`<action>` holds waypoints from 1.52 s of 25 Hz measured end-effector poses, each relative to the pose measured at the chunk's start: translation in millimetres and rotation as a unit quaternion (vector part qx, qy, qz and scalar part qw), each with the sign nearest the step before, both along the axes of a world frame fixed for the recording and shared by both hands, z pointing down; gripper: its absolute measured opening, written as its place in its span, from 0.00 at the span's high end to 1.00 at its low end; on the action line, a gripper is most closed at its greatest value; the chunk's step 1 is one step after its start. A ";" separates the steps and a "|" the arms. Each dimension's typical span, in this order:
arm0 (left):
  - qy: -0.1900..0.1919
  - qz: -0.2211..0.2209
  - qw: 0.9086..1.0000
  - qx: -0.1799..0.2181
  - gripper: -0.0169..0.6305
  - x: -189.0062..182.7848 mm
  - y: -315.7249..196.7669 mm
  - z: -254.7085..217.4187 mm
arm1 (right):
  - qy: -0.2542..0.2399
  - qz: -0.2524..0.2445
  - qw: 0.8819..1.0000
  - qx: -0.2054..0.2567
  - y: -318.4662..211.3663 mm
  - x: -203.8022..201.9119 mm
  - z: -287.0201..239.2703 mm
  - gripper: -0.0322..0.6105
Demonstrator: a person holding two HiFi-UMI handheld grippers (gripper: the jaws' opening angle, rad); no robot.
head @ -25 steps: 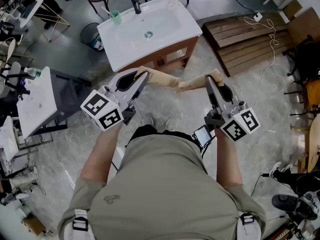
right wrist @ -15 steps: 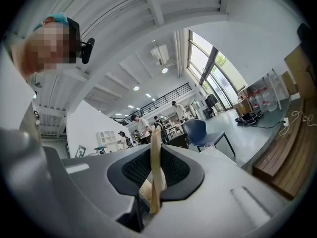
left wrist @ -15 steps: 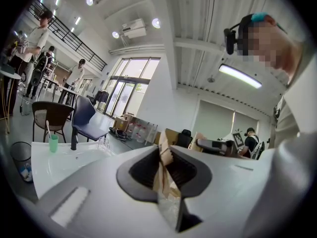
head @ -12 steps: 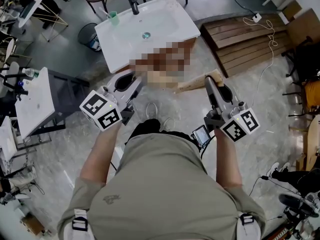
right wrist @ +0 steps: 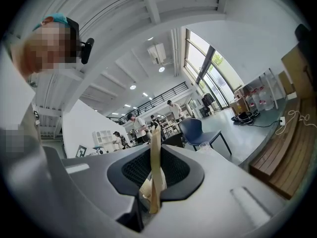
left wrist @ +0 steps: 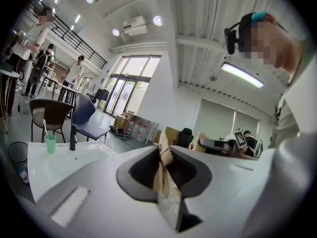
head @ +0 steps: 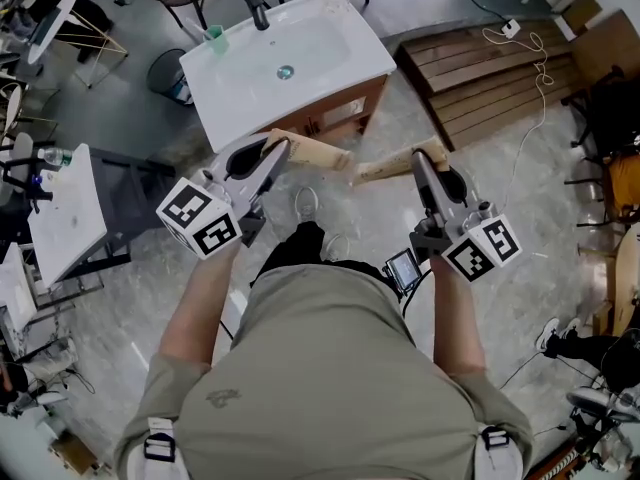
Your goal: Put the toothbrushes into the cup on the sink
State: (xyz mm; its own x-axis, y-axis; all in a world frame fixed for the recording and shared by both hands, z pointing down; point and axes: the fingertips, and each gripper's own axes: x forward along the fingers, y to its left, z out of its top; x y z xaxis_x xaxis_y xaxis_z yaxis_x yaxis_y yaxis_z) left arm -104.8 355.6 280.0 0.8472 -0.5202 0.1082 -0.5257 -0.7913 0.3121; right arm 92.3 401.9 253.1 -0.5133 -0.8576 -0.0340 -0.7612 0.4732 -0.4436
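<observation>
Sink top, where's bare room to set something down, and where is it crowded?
The basin around the drain is bare, and so is the rim along the front and right edges. The back left corner is crowded: the green cup stands beside the tap.

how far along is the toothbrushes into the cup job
Done: what looks like one brush stands in the green cup. In hand: the left hand-held gripper clamps one paper-wrapped toothbrush, the right hand-held gripper the other toothbrush. Left: reach the sink, put both in.
</observation>
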 end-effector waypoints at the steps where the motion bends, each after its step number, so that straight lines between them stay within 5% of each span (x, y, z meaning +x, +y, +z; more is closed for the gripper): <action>1: -0.001 0.001 1.000 0.000 0.91 0.6 -3.1 0.7 | 0.000 0.000 1.000 -0.001 -2.9 0.4 0.8 0.87; 38: -0.001 0.011 0.999 -0.036 0.91 -48.9 -207.6 30.5 | -0.001 0.019 0.998 -0.058 -197.4 -56.7 34.7 0.87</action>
State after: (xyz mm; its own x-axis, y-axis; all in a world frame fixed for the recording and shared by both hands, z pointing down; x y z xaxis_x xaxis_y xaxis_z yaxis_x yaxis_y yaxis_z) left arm -153.7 148.0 310.5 0.8578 -0.4926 0.1471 -0.5097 -0.7778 0.3678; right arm 35.6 204.5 287.8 -0.4812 -0.8742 0.0651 -0.7765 0.3905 -0.4945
